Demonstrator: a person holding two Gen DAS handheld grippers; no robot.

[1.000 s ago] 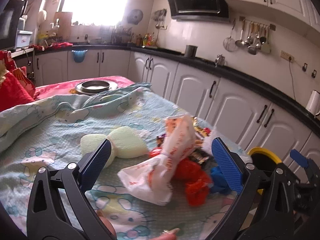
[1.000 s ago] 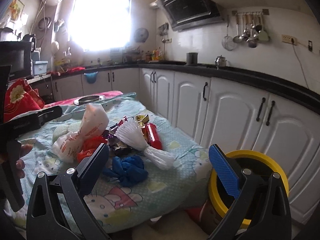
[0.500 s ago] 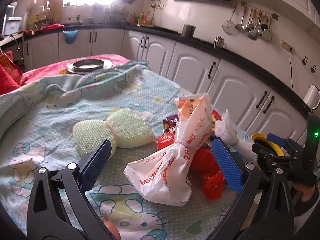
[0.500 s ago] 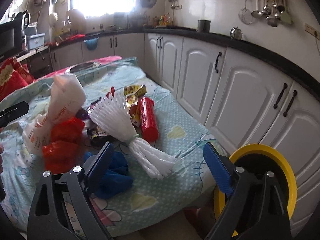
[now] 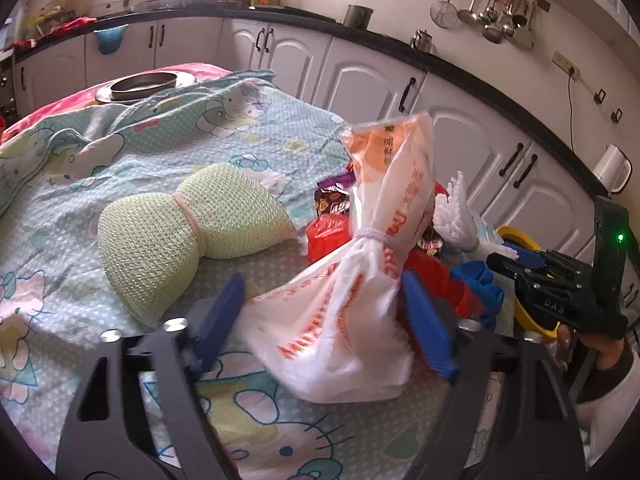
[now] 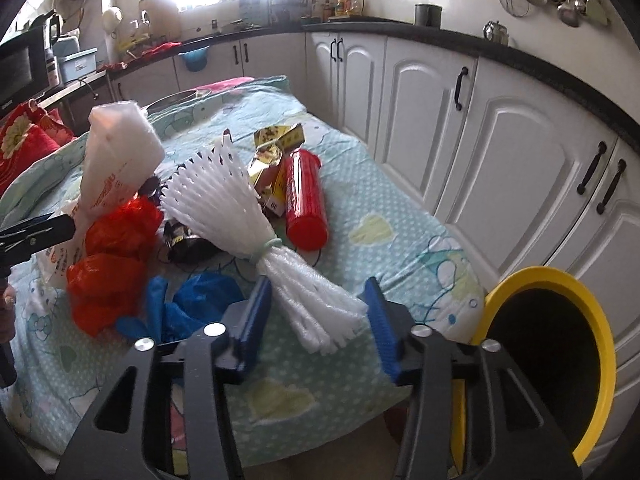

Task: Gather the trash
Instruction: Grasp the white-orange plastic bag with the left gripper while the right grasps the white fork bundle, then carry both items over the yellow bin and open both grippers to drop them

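Left gripper (image 5: 320, 330): open, around the white bag (image 5: 352, 292) on the bed.
Right gripper (image 6: 318, 320): open, around the foam net (image 6: 256, 224).
Feel: both probably light, soft, squishy.
Hold: near the tied middle.
Bin (image 6: 600, 344): beside the bed.

Left gripper (image 5: 324, 320) and right gripper (image 6: 316, 320) both reach forward, jaws parted.

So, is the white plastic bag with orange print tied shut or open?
Tied shut. A white band cinches the white plastic bag around its middle, above the left gripper, whose jaws stand open beside it.
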